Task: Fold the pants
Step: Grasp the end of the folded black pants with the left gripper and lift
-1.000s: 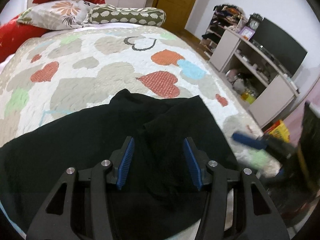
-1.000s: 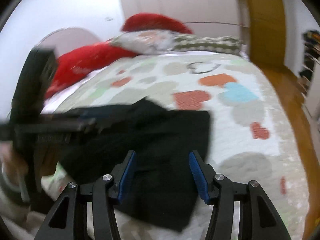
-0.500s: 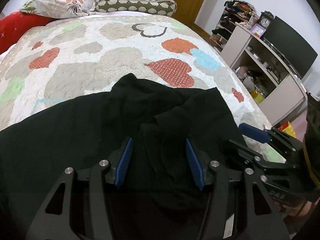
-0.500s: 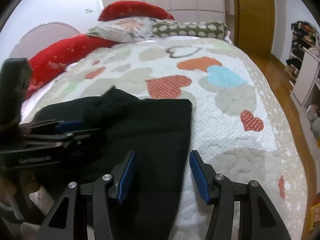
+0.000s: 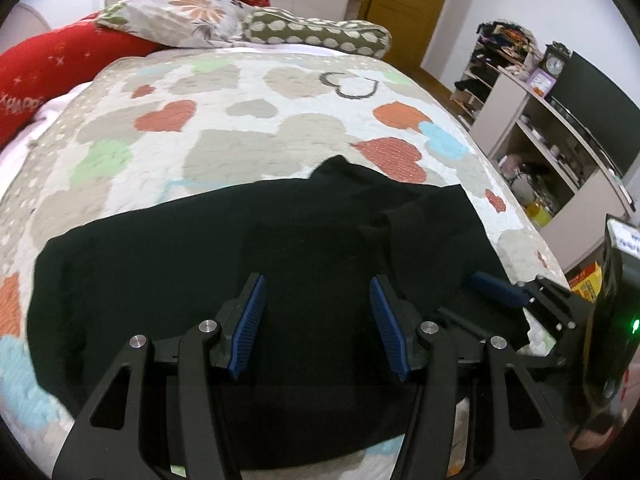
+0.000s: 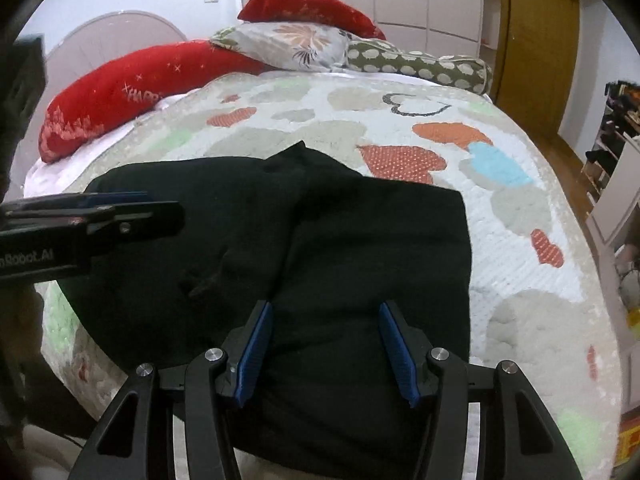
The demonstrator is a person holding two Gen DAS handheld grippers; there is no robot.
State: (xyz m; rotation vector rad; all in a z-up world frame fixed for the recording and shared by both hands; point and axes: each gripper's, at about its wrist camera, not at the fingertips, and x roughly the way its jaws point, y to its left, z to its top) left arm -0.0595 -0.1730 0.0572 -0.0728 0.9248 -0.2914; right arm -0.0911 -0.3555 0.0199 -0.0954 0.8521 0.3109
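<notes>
Black pants (image 5: 240, 248) lie spread on the near part of a heart-patterned quilt (image 5: 240, 132); they also show in the right wrist view (image 6: 360, 240), with creases near the middle. My left gripper (image 5: 316, 320) is open and empty, just above the pants' near edge. My right gripper (image 6: 326, 344) is open and empty over the pants' near right part. The right gripper also shows at the right of the left wrist view (image 5: 504, 292); the left gripper also shows at the left of the right wrist view (image 6: 120, 216).
Red, floral and green dotted pillows (image 6: 280, 44) lie at the head of the bed. A shelf unit with a dark TV (image 5: 580, 120) stands to the right. A wooden door (image 6: 536, 40) is at the back.
Both grippers have pulled back and lifted a little from the pants. The right gripper has steadied beside the left. The pants lie flatter and show wider.
</notes>
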